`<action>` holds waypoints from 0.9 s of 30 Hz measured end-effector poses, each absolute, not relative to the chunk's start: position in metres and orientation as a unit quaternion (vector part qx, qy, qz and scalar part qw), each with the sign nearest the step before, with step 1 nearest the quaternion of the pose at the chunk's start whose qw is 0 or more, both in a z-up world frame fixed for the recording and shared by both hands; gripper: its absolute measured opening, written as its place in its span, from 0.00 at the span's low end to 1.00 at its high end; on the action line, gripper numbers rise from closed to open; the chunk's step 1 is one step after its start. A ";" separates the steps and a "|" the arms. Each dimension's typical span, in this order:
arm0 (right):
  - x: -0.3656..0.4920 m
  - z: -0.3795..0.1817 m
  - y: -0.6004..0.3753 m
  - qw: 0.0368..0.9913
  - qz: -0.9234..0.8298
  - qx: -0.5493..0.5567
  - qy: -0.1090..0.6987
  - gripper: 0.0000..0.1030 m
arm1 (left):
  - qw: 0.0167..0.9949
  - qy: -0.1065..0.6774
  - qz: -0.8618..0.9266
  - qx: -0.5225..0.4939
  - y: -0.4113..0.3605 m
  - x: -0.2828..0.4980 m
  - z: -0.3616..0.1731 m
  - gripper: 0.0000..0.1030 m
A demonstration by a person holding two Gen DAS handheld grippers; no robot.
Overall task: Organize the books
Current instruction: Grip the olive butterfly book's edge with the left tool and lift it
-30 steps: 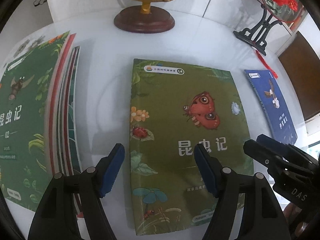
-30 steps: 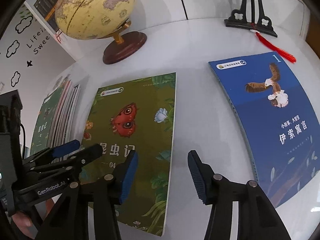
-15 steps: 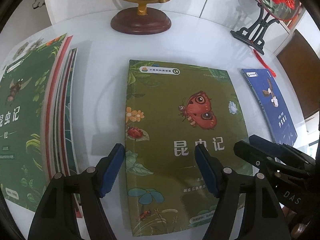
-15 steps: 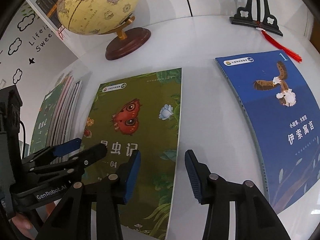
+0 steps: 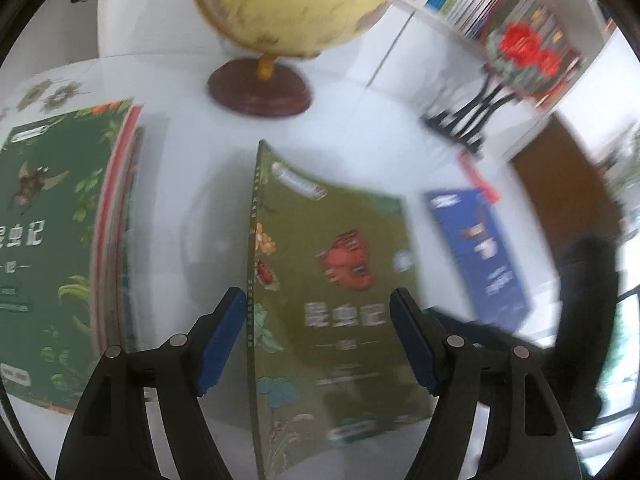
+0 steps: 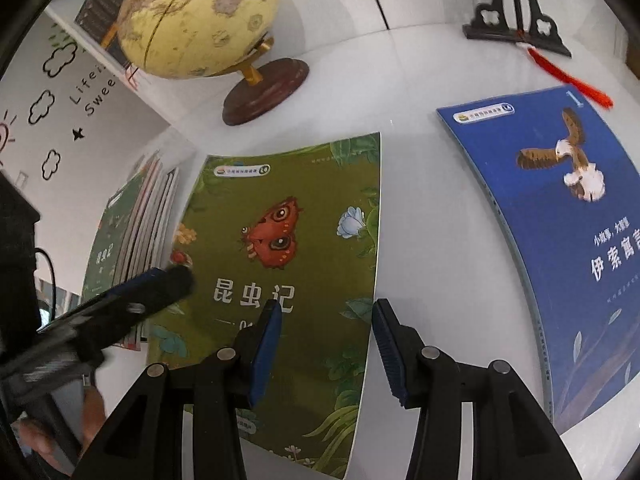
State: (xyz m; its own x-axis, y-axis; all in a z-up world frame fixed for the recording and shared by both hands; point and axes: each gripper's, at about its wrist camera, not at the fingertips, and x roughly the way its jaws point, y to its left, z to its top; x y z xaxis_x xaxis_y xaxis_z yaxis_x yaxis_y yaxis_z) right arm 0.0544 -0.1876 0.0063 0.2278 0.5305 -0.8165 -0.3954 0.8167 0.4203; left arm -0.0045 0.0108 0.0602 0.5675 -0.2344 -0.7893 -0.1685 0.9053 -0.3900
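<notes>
Showing only leftward — green book's (image 5: 340,280) raised spine.

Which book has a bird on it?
The blue book, far right on the table. Its cover shows an eagle; the olive book has a butterfly, the dark green one a beetle.

The left claw (image 5: 316,336), jaws apart, straddles the olive butterfly book's (image 5: 340,280) spine (view blurred).
</notes>
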 end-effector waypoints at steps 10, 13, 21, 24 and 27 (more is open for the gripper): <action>0.057 0.004 -0.202 0.753 0.340 0.152 0.543 0.46 | 0.826 0.502 -0.029 -0.254 0.009 0.008 0.020 0.68; 0.058 0.010 -0.216 0.727 0.382 0.234 0.521 0.46 | 0.820 0.509 -0.034 -0.259 0.010 0.008 0.016 0.61; 0.060 0.003 -0.201 0.686 0.418 0.279 0.527 0.46 | 0.819 0.513 -0.047 -0.254 0.014 0.003 0.017 0.52; 0.065 -0.009 -0.199 0.685 0.402 0.285 0.537 0.45 | 0.818 0.514 -0.053 -0.253 0.016 -0.001 0.016 0.47; 0.066 -0.010 -0.196 0.698 0.396 0.267 0.534 0.45 | 0.812 0.516 -0.063 -0.264 0.017 -0.005 0.016 0.44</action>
State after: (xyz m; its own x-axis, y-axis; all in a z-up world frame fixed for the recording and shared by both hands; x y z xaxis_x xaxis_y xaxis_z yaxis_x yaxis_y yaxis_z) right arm 0.0661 -0.1960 -0.0104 0.1172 0.8377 -0.5335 -0.2673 0.5440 0.7954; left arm -0.0054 0.0168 0.0163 0.4595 -0.3753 -0.8050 -0.1700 0.8524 -0.4945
